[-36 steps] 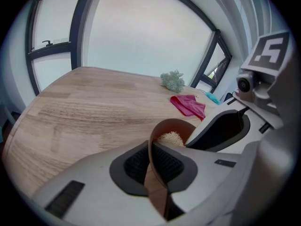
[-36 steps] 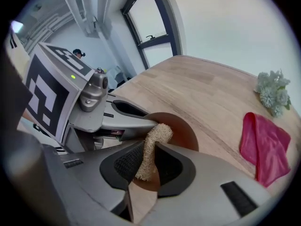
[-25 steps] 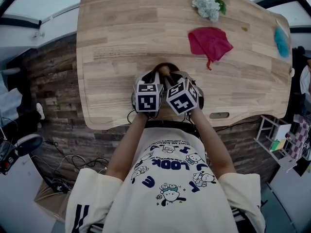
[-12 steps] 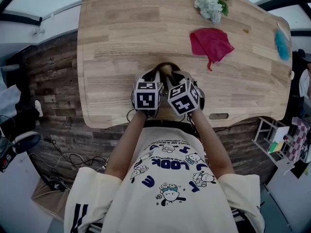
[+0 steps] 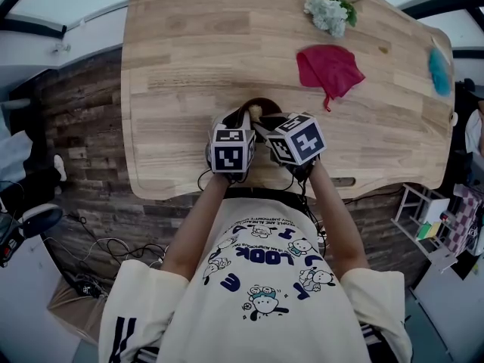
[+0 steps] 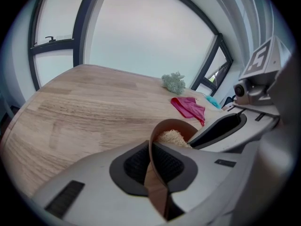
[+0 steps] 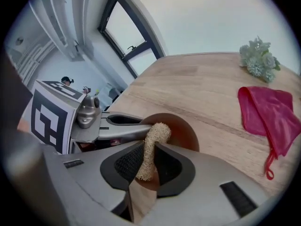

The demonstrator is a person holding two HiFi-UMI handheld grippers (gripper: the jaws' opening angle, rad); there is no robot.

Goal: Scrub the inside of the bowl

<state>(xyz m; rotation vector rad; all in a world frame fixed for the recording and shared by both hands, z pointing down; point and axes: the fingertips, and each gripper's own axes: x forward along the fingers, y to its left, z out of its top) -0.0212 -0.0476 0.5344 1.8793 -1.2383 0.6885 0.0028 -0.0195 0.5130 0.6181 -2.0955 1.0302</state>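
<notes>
Pinching bowl (image 6: 179, 125) rim, left claw (image 6: 151, 160) nearly closed on wall; bowl mid-frame in head view, near counter (image 5: 189, 66) lower edge. Right claw (image 7: 146, 161) clamps loofah (image 7: 150, 149), long axis pointing ahead, tip inside bowl; right hand nearer cavity.

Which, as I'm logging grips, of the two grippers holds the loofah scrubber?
The right gripper: its jaws pinch the pale loofah scrubber, whose tip reaches into the brown bowl. The left gripper instead clamps the bowl's rim.
</notes>
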